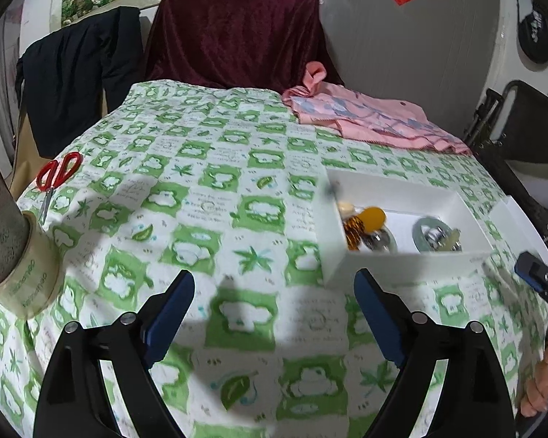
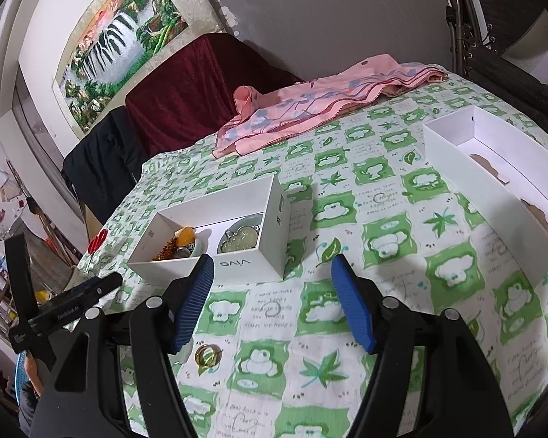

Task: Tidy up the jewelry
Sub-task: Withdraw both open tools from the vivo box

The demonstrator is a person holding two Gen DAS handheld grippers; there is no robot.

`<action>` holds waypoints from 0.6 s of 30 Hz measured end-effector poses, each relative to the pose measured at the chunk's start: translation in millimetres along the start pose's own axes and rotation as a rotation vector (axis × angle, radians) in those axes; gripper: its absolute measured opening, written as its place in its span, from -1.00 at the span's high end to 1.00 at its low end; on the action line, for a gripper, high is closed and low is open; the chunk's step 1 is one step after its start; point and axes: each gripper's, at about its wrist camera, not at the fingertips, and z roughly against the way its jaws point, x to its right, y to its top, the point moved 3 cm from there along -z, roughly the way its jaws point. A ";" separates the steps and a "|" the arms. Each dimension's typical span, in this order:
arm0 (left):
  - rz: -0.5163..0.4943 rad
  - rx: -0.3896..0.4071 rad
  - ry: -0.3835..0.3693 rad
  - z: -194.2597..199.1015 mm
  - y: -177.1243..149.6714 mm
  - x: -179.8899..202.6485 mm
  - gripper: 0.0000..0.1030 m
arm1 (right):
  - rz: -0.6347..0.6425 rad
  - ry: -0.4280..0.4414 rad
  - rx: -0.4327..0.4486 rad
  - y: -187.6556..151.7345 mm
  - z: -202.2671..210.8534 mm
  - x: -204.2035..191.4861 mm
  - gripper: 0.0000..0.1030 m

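Right wrist view first: my right hand-held gripper [image 2: 274, 303] has its blue pads spread partway over bare cloth, pinching nothing. Just below its left pad, low in the frame, lies a gold ring [image 2: 208, 354] on the tabletop [image 2: 402, 219], outside any box. Above it, left of centre, stands the white jewelry box [image 2: 252, 266] holding amber beads, a pale bangle and a jade-like piece. At the right edge sits an empty white lid [image 2: 493, 182].

From the left wrist view, my left hand-held gripper [image 1: 274, 314] stands wide, with nothing between its pads; the same box [image 1: 383, 266] is just beyond its right pad.

I judge most pieces are already boxed and the ring is the stray. Next I would bring the right pads down around it, low and narrow, since it lies flat.

Open cloth surrounds the ring. A tape roll [image 1: 29, 277] and scissors [image 1: 56, 179] sit at the left edge, well apart.
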 end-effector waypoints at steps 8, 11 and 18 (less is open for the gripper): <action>-0.094 -0.039 -0.076 6.9 -19.4 30.0 -0.70 | -0.026 0.013 0.023 -1.1 14.4 4.7 -0.32; -0.151 -0.053 -0.098 7.1 -26.6 45.9 -0.70 | -0.030 0.018 0.031 -1.9 18.8 5.1 -0.33; -0.271 -0.083 -0.124 3.8 -39.0 76.7 -0.70 | -0.040 0.021 0.045 -2.3 25.7 7.4 -0.34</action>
